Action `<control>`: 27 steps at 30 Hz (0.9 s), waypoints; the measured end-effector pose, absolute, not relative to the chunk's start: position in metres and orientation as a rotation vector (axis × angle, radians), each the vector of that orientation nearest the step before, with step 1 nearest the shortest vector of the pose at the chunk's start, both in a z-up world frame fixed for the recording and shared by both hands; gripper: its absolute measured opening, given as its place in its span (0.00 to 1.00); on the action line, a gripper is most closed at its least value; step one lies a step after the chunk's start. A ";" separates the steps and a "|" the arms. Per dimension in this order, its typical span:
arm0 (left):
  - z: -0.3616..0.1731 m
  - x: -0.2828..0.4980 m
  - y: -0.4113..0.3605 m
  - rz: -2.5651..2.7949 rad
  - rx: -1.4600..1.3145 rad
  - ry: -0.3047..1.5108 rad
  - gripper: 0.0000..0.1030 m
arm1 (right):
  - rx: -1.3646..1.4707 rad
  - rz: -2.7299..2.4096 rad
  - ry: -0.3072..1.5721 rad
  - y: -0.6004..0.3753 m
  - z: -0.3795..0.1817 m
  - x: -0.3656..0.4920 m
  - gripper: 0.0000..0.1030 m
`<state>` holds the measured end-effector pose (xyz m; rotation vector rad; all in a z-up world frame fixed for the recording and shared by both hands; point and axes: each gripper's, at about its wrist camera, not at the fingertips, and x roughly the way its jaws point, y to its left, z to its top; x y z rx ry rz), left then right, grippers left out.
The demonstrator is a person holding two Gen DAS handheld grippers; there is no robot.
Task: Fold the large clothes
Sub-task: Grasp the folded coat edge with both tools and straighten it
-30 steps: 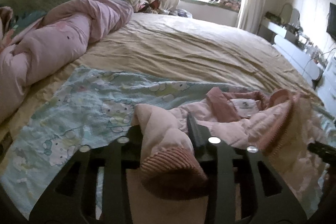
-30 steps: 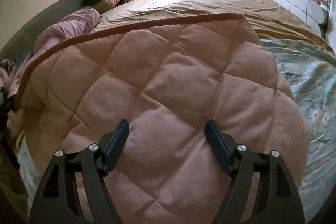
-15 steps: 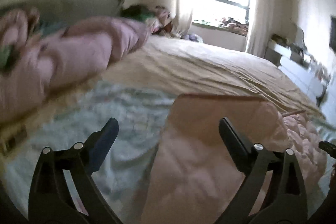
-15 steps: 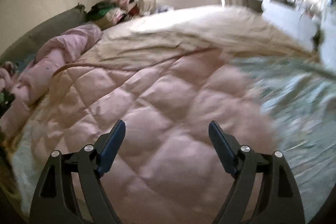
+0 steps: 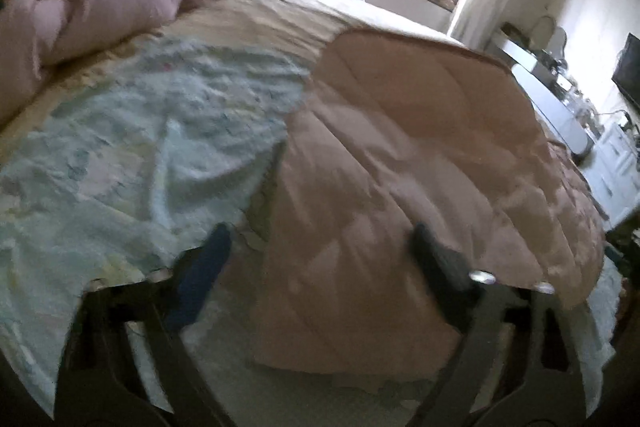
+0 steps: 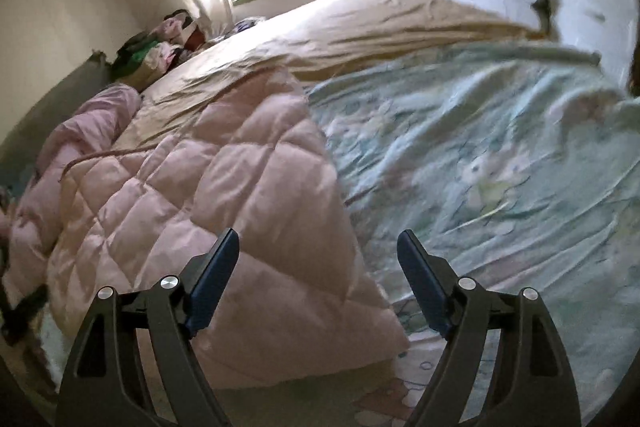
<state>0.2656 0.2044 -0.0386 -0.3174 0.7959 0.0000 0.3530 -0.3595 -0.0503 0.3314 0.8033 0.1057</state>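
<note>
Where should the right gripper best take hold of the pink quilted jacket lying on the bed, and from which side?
Probably at its near right corner, coming from the right side over the pale green sheet. There the pink quilted jacket ends in a free edge raised off the sheet, so one finger could slide under it. The right gripper is open just before that corner, holding nothing.

Pink garment (image 6: pixel 224 195): quilted padded cloth, soft matt, diamond stitching. Printed sheet (image 6: pixel 480 163): thin matt cotton-like cloth, creased. Tan bed cover (image 6: pixel 360 27): smooth cloth, wrinkled. Right tongs (image 6: pixel 318 267): matt black plastic, shiny metal pins.
</note>
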 end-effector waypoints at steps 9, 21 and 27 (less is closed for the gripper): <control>-0.026 0.278 0.192 0.086 -0.277 0.736 0.09 | 0.347 0.128 0.785 -0.344 -0.045 0.364 0.23; -0.051 0.333 0.200 0.157 -0.301 0.812 0.07 | 0.357 -0.024 0.890 -0.331 -0.070 0.428 0.19; -0.055 0.331 0.195 0.155 -0.274 0.811 0.07 | 0.213 -0.084 0.851 -0.316 -0.053 0.413 0.24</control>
